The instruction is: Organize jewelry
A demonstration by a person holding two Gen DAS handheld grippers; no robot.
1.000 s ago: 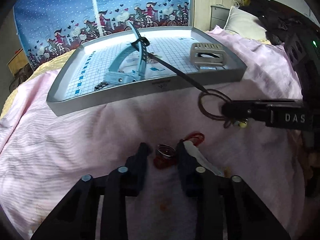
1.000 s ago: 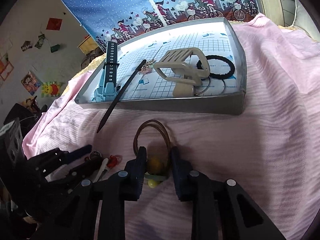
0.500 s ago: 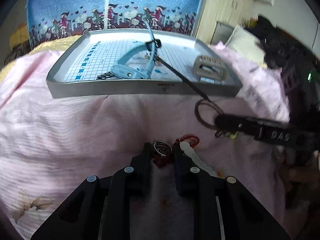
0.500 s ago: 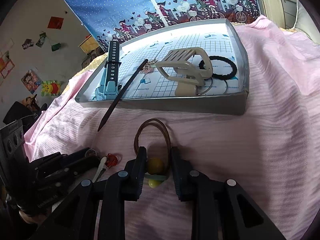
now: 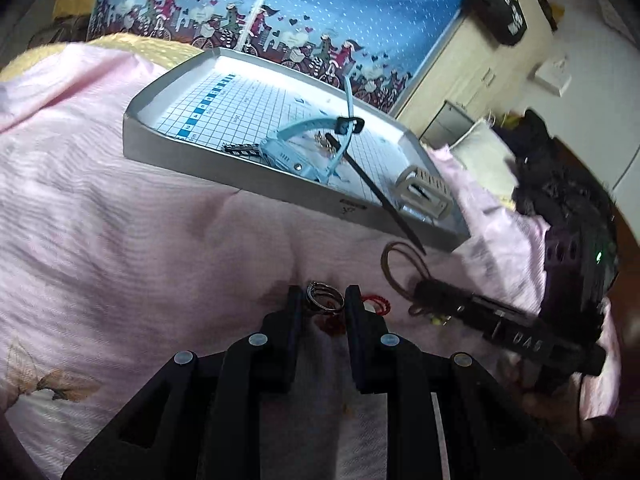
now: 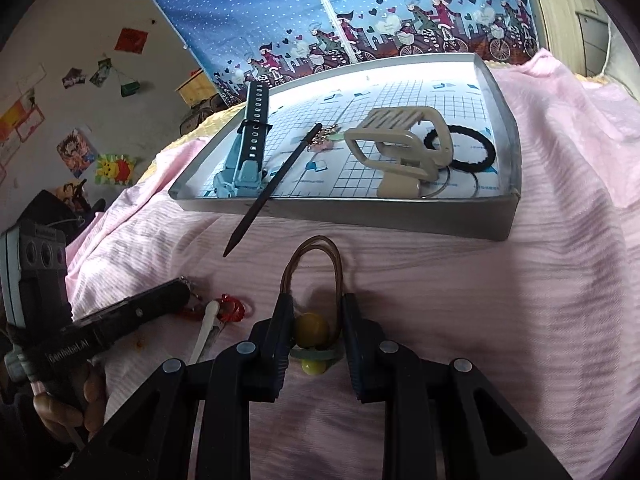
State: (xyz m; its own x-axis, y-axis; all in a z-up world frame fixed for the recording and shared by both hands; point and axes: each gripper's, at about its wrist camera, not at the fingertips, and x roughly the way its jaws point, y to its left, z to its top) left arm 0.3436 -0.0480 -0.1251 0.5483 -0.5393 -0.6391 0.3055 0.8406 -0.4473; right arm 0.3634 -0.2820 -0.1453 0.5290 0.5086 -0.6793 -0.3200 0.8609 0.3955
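Note:
A silver ring (image 5: 325,301) sits between the fingers of my left gripper (image 5: 324,303), which is shut on it just above the pink blanket. Beside it lie a red beaded piece (image 5: 376,303) (image 6: 233,309) and a white stick (image 6: 207,322). My right gripper (image 6: 316,314) is shut on a brown hair tie (image 6: 311,258) with a yellow bead (image 6: 312,327), resting on the blanket. The hair tie's loop (image 5: 398,268) points toward the grey tray (image 6: 360,216) (image 5: 224,170). From the right wrist view, the left gripper (image 6: 182,294) lies at the left.
The tray holds a blue watch (image 6: 246,156) (image 5: 296,156), a beige hair claw (image 6: 400,148) (image 5: 424,196), a black hair band (image 6: 466,148), a thin metal hoop (image 6: 438,188) and small charms (image 6: 326,138). A black stick (image 6: 272,188) overhangs its front rim. A blue printed cloth (image 6: 360,12) stands behind.
My left gripper has closed in on the silver ring and its view has swung and tilted, the tray now lying up and to the right. The right gripper has kept its hold, nearly still.

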